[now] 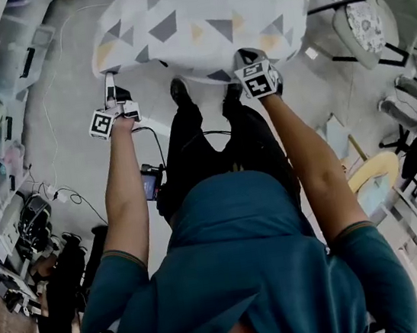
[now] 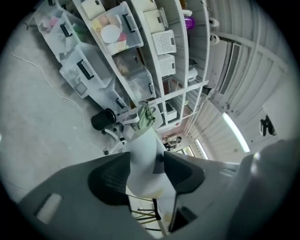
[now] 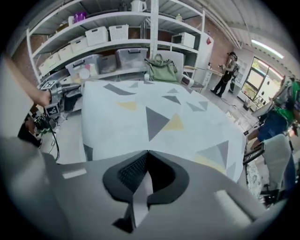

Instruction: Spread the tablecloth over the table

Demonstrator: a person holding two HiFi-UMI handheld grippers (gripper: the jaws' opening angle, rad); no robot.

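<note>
Room: a workshop store with a grey floor [image 1: 71,119], white shelving [image 3: 117,28] stacked with clear bins [image 2: 84,70], and a person [image 1: 239,273] in a teal shirt standing at the table's near side
Tablecloth: the pale tablecloth [image 1: 203,16], printed with grey and yellow triangles, covers the top ahead of both sets of jaws and hangs down at the edges
Right gripper: the right gripper [image 3: 146,153] has its jaws closed tight on a narrow fold of the near hem, with the spread cloth running away from the tips
Left gripper: the left gripper [image 2: 146,161] has its jaws part-way apart, with the cloth's corner seen end-on in the gap; no pinch shows
Step in hand: likely squaring the near edge; it is best done by closing the left jaws on the hem before any pull, then drawing both corners evenly and low, so the drop matches and no ridge forms
Hard to make out: the tabletop itself is covered, and only thin table legs [image 2: 156,210] show below the left jaws; whether the left pads touch cloth is unclear; the far hem, ahead of the right jaws by the green bag [image 3: 161,70], drops out of sight
</note>
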